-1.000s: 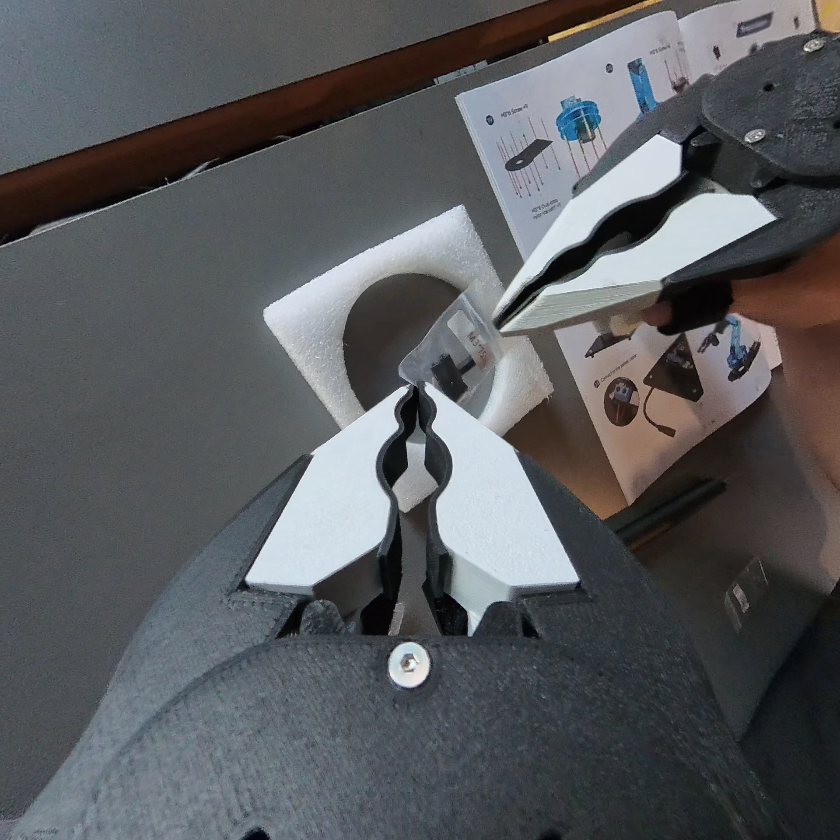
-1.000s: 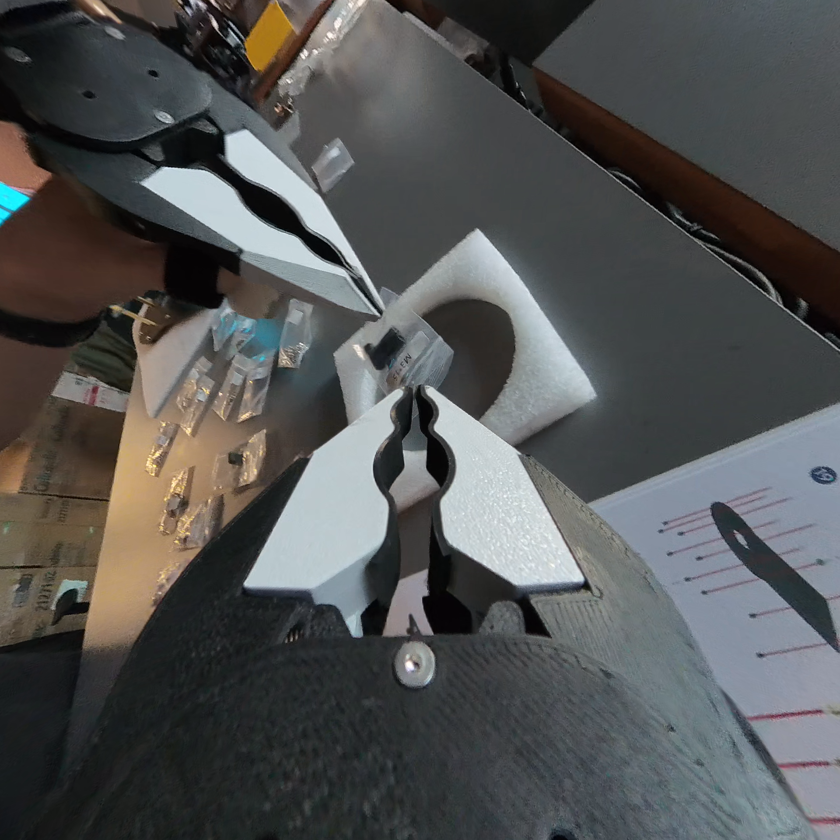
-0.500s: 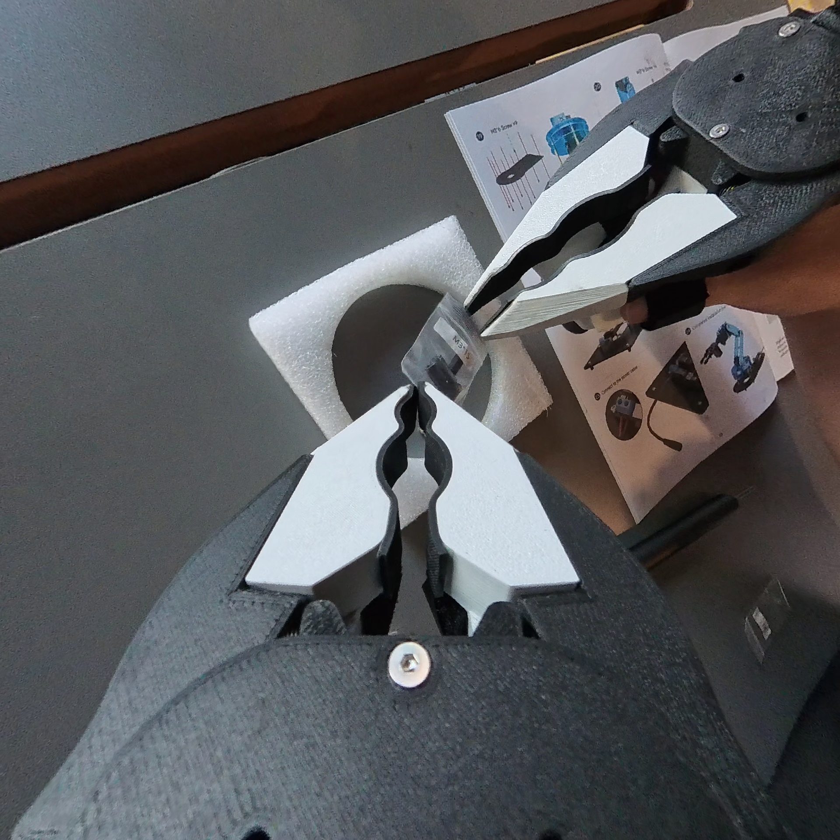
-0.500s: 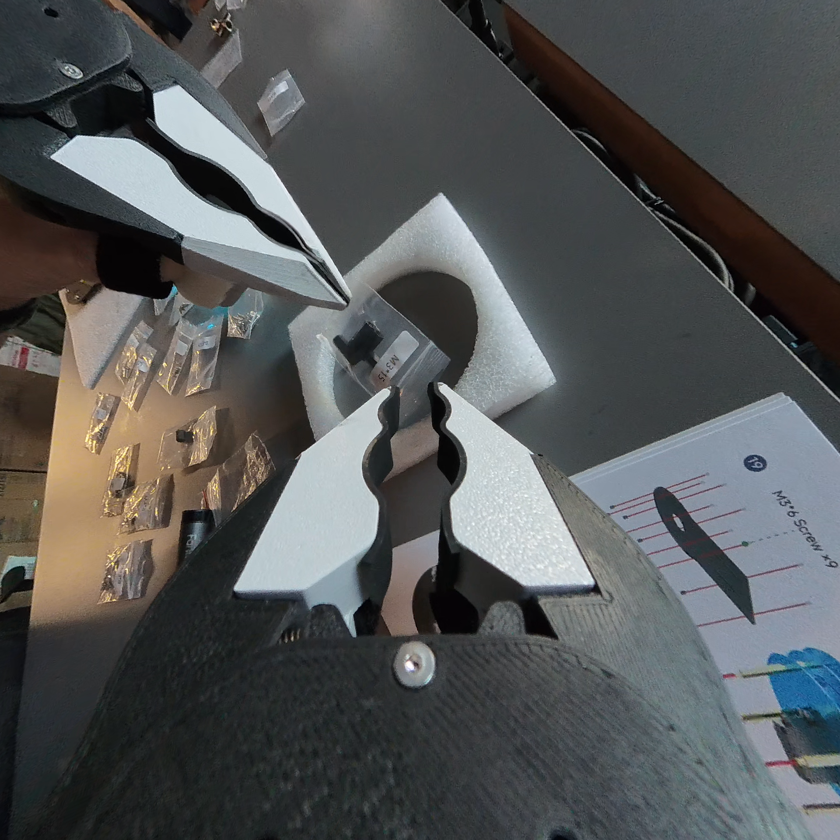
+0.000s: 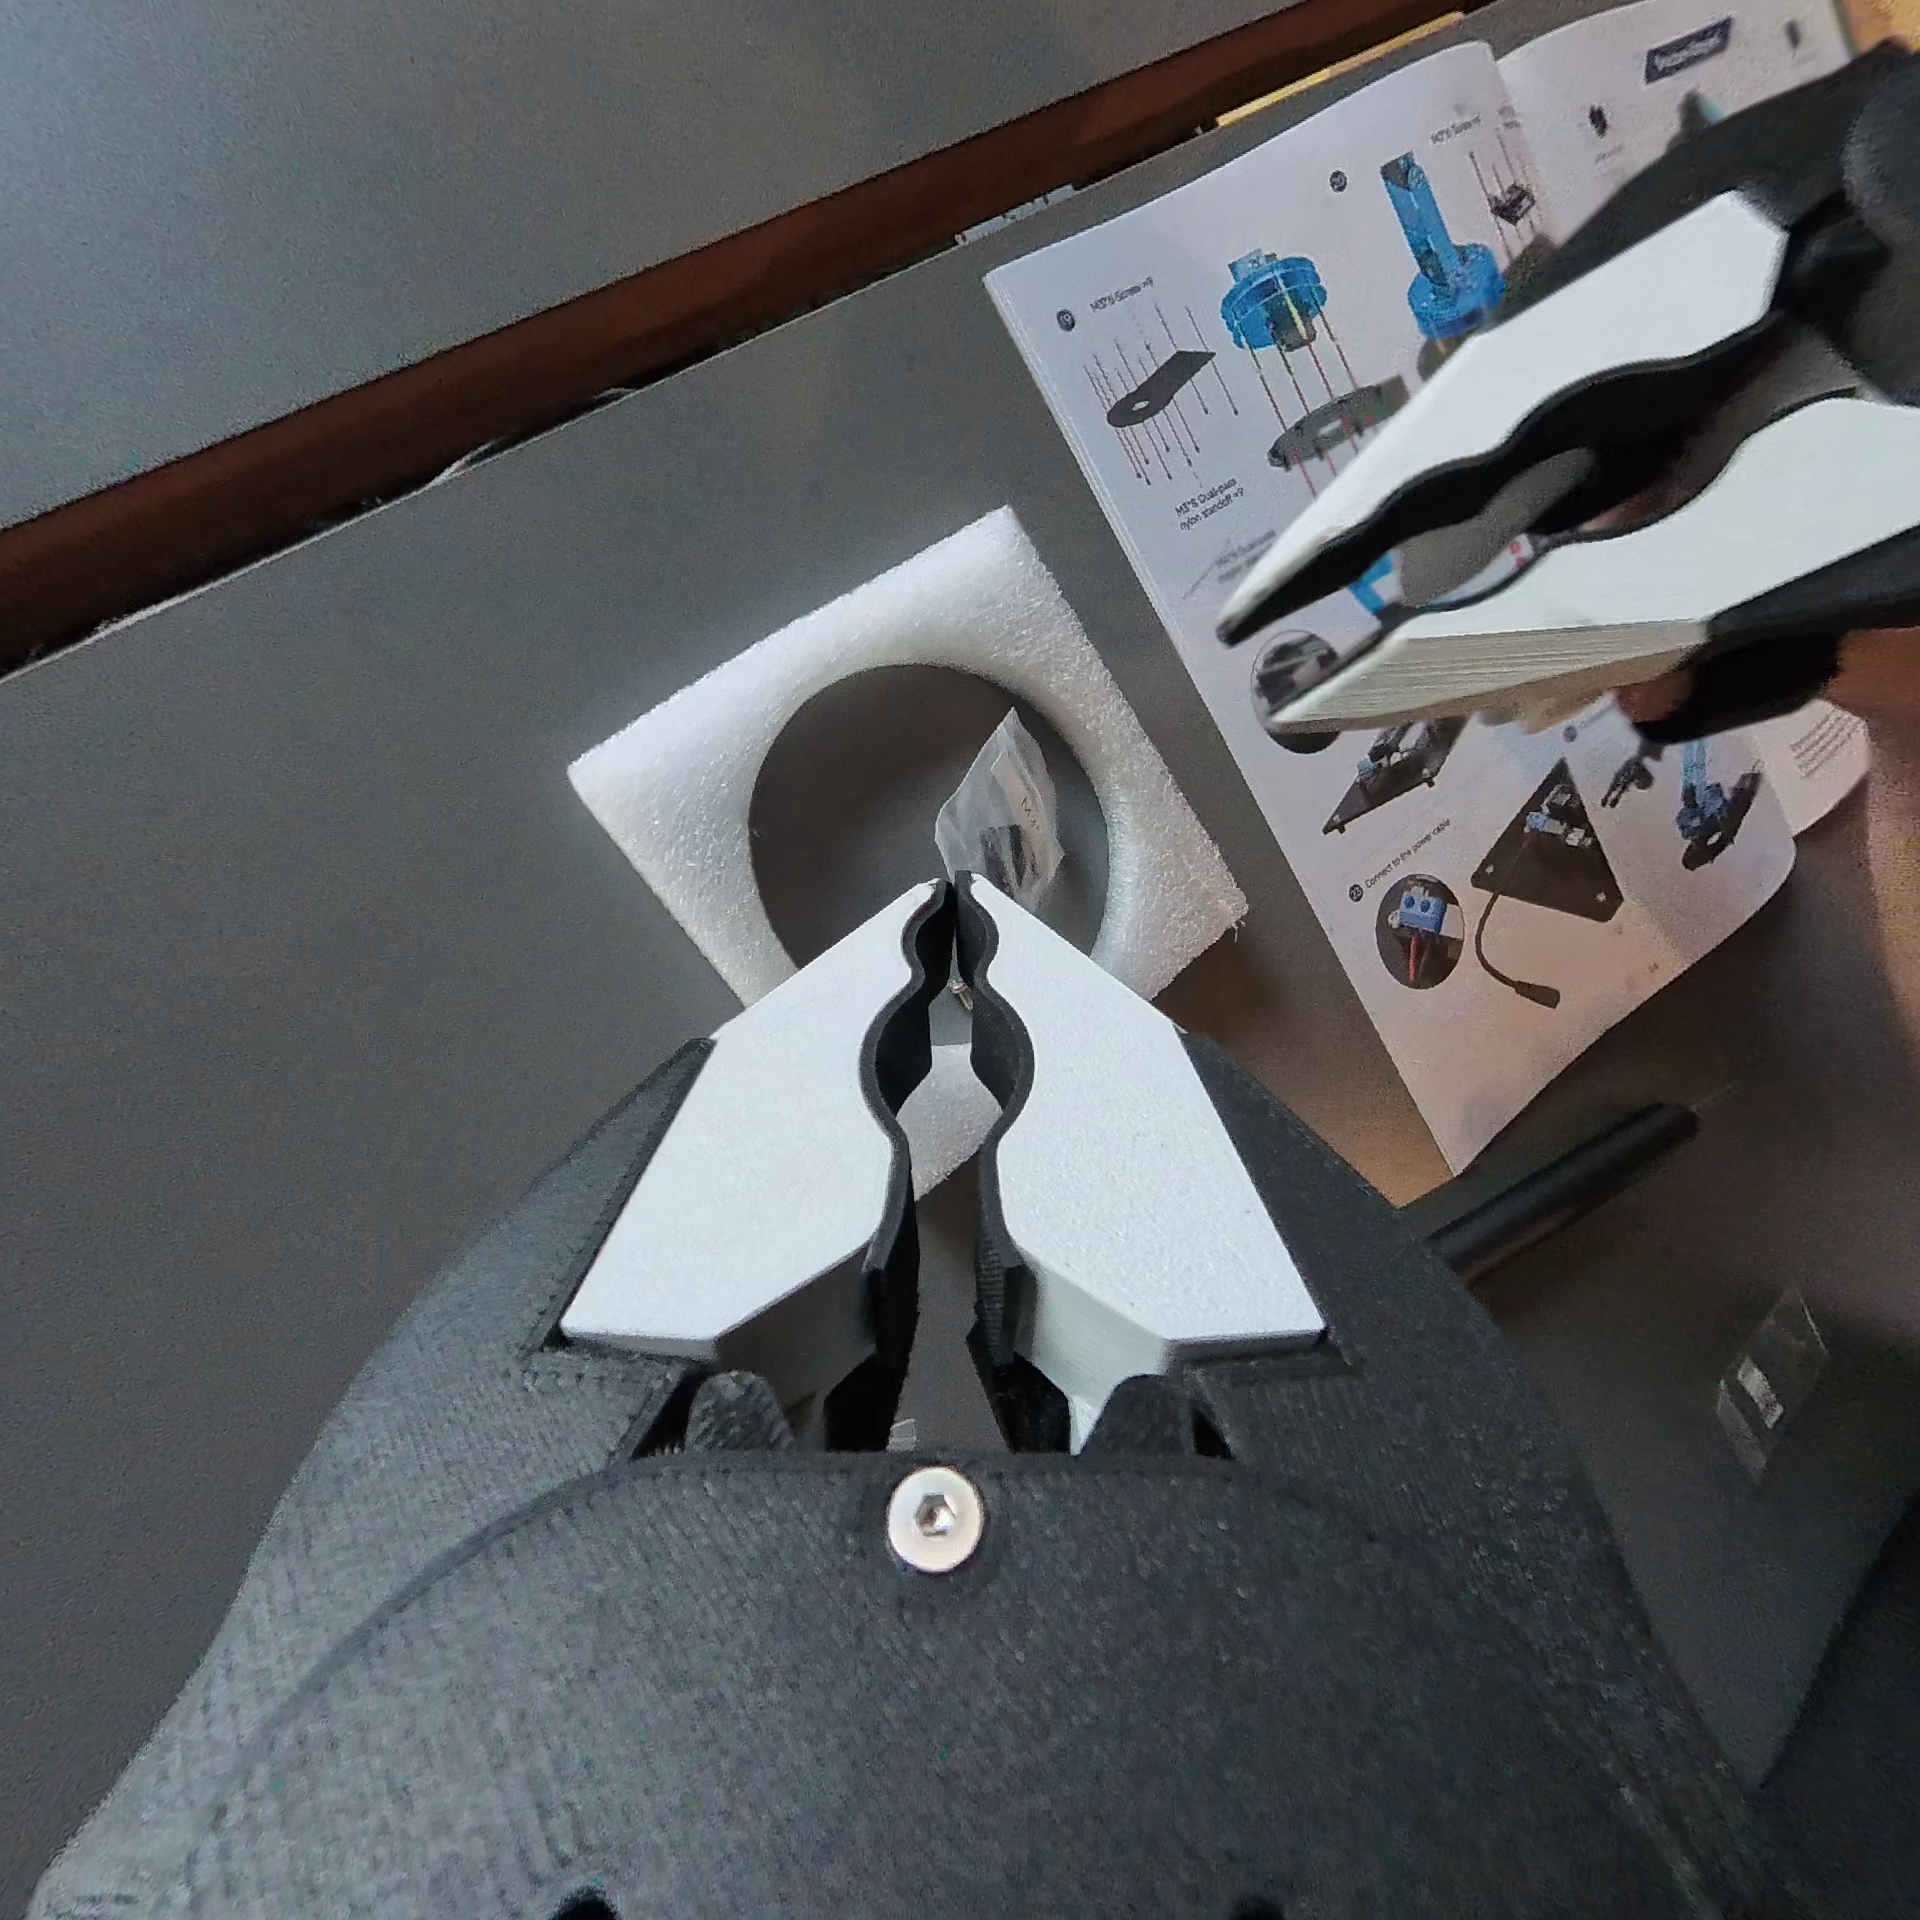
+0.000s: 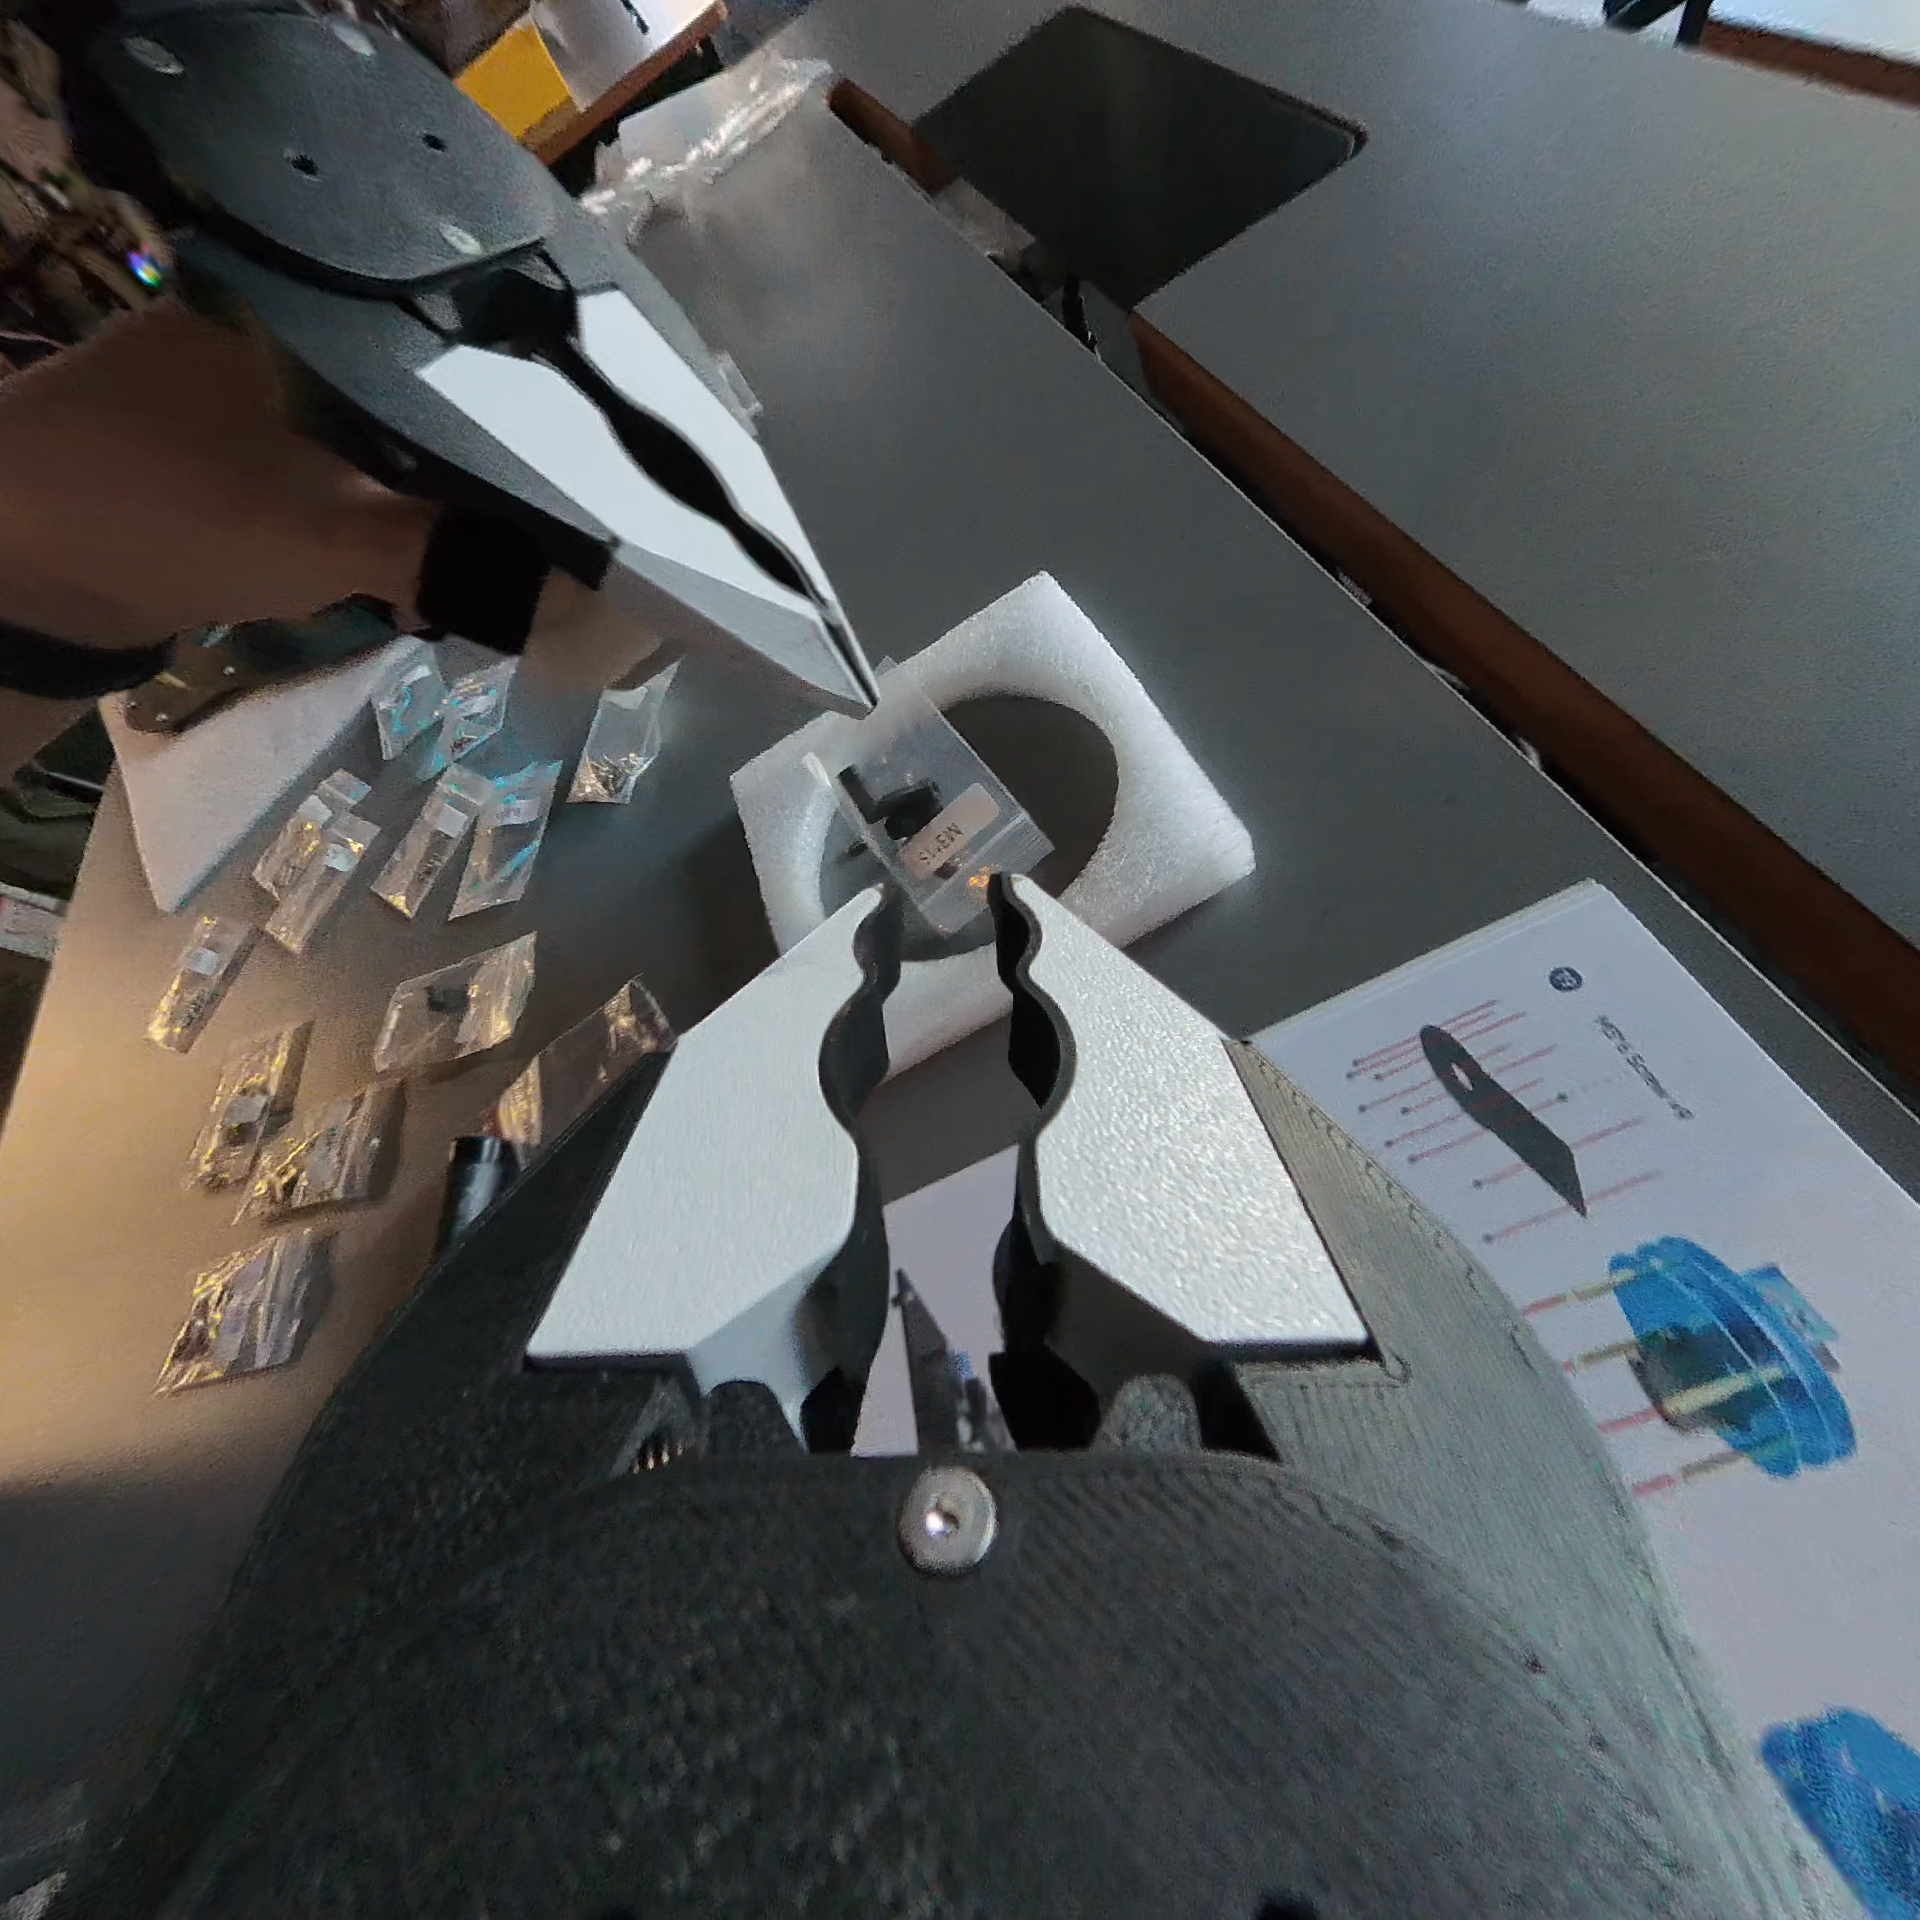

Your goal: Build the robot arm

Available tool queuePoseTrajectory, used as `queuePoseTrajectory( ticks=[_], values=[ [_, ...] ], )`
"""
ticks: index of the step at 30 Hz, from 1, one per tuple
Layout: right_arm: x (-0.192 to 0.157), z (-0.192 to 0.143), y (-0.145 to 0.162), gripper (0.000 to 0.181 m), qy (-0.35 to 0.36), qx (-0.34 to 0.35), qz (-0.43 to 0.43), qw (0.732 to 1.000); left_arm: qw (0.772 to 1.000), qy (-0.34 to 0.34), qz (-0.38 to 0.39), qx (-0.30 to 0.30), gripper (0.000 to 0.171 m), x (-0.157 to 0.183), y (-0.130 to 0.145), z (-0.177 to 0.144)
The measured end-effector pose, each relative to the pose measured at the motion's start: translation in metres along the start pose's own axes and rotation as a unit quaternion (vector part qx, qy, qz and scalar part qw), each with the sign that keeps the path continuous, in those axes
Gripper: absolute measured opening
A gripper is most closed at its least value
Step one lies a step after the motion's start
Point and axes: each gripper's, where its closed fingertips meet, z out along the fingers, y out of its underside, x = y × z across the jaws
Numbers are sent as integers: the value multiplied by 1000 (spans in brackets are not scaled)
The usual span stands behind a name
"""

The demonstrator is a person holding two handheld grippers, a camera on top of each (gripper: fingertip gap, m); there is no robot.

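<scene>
My left gripper [image 5: 954,885] is shut on the bottom edge of a small clear plastic bag [image 5: 1003,810] with black parts inside. It holds the bag above the round hole of a white foam square [image 5: 862,665]. In the right wrist view the bag [image 6: 935,821] hangs from the left gripper's tip [image 6: 860,698]. My right gripper [image 6: 940,896] is open and empty, its fingertips just short of the bag. It also shows in the left wrist view [image 5: 1257,673], apart from the bag to the right.
The foam square [image 6: 1143,790] lies on a grey table. An open instruction booklet [image 5: 1195,416] lies to its right. Several small clear parts bags [image 6: 436,852] and a white foam slab [image 6: 208,790] lie to the left. A black rod [image 5: 1558,1143] lies near the booklet. Across from one pair of fingers to the other is roughly 7 cm.
My right gripper opened, let go of the bag's top and drew back to the right. My left gripper stayed shut on the bag.
</scene>
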Motion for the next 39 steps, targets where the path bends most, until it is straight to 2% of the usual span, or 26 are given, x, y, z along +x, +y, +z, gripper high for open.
queuePoseTrajectory(
  ticks=[5, 10, 17, 24, 28, 34, 39],
  values=[
    [-15, -42, -5, 18, 12, 43, -1, 999, 1000, -8, 15, -11, 0, 3, -2, 2],
    [-24, -75, 6, 18, 3, 71, 21, 997, 1000, -13, 21, -19, 0, 4, -3, 5],
    [-26, -124, 11, 18, 31, 47, -21, 998, 999, -22, 27, -30, 0, 6, -2, 5],
    [-14, -202, 18, 18, 120, 45, -25, 991, 997, -30, 37, -54, 0, 15, -12, -6],
    [-10, -236, 24, 18, 178, 29, -43, 983, 985, -86, 87, -122, 0, 18, -16, -4],
    [-11, -261, 28, 18, 201, 31, -50, 978, 965, -133, 135, -181, 0, 17, -23, -2],
    [-4, -250, 25, 28, 171, 57, -61, 982, 961, -133, 133, -202, 0, 16, -22, 5]
  ],
)
